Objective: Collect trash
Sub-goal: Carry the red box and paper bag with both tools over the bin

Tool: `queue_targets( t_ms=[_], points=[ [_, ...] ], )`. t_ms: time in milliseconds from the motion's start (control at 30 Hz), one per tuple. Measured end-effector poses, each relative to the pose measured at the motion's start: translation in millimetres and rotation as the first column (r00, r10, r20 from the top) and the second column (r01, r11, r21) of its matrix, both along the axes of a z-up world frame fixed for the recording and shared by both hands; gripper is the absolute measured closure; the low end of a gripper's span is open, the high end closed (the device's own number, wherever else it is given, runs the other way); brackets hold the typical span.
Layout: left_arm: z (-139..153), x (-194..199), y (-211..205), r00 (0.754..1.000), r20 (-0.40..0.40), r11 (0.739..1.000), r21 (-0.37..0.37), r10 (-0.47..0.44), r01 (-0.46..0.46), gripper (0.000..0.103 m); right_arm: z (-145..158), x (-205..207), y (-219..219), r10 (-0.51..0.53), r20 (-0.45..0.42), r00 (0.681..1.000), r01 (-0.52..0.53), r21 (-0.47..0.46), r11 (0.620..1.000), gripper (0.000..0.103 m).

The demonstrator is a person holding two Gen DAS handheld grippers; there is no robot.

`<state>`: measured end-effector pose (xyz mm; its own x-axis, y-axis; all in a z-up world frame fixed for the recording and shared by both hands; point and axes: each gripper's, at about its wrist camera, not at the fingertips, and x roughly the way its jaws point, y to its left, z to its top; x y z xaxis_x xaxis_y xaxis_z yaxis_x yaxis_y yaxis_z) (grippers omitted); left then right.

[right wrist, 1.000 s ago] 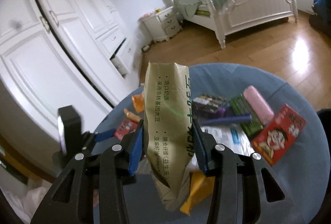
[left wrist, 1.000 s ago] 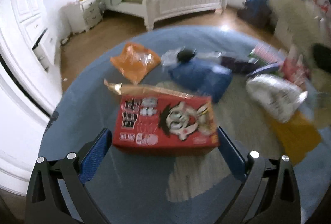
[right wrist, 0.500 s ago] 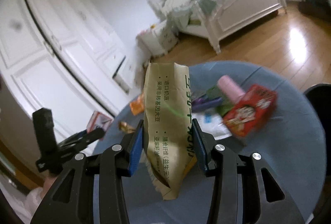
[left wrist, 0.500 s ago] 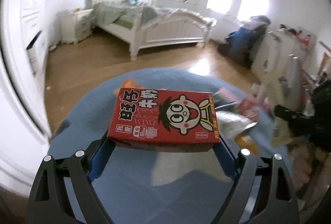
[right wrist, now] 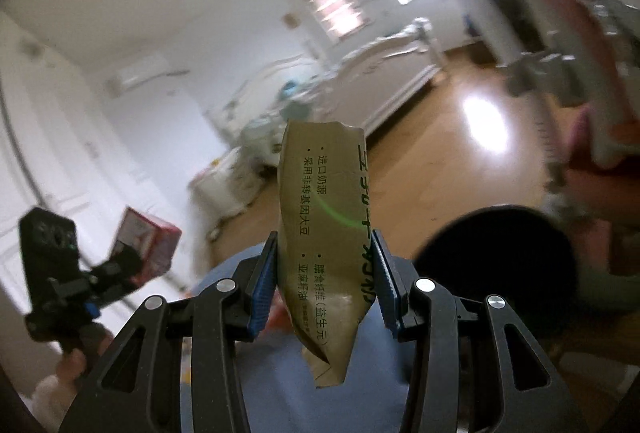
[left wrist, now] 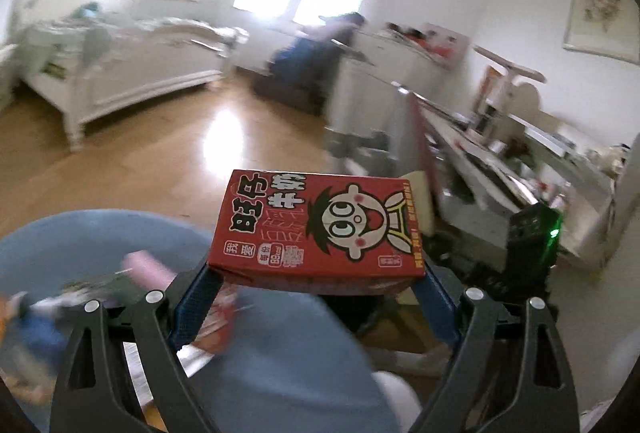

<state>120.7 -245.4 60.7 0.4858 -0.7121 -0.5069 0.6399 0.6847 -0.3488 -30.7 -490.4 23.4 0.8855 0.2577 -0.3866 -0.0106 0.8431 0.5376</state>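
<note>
Red milk carton (left wrist: 316,229): stiff, light, probably empty, clamped across its long ends by left gripper (left wrist: 316,285), lifted off the blue table (left wrist: 280,361). Crumpled tan pouch (right wrist: 326,245): soft, thin, pinched mid-body in right gripper (right wrist: 324,289), above the dark bin (right wrist: 496,261).

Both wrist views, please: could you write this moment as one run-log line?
left gripper: shut on red cartoon-face milk carton | right gripper: shut on crumpled olive-green paper packet | both items lifted off blue round table
</note>
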Motion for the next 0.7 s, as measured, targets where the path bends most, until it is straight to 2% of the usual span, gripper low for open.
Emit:
queue_targets(
  t_ms=[67,233,433,700],
  points=[
    [-10,19,-34,0.997,-0.056,0.999,-0.014,-0.052,0.052,0.016,-11,1,-18,-0.030,-0.023,0.999,0.030,-0.002,1.000,0.059],
    [-47,46,-90,0.978,-0.169,0.993,-0.008,-0.119,0.119,0.016,-43,15,-43,-0.056,-0.078,0.995,0.059,0.028,0.998,0.059],
    [-79,58,-104,0.953,-0.265,0.989,-0.010,-0.143,0.146,0.016,-75,32,-57,-0.067,-0.123,0.990,0.076,0.072,0.995,0.059],
    [-95,65,-111,0.938,-0.305,0.985,0.004,-0.164,0.174,0.016,-97,45,-63,-0.066,-0.155,0.986,0.080,0.090,0.993,0.058]
  ],
)
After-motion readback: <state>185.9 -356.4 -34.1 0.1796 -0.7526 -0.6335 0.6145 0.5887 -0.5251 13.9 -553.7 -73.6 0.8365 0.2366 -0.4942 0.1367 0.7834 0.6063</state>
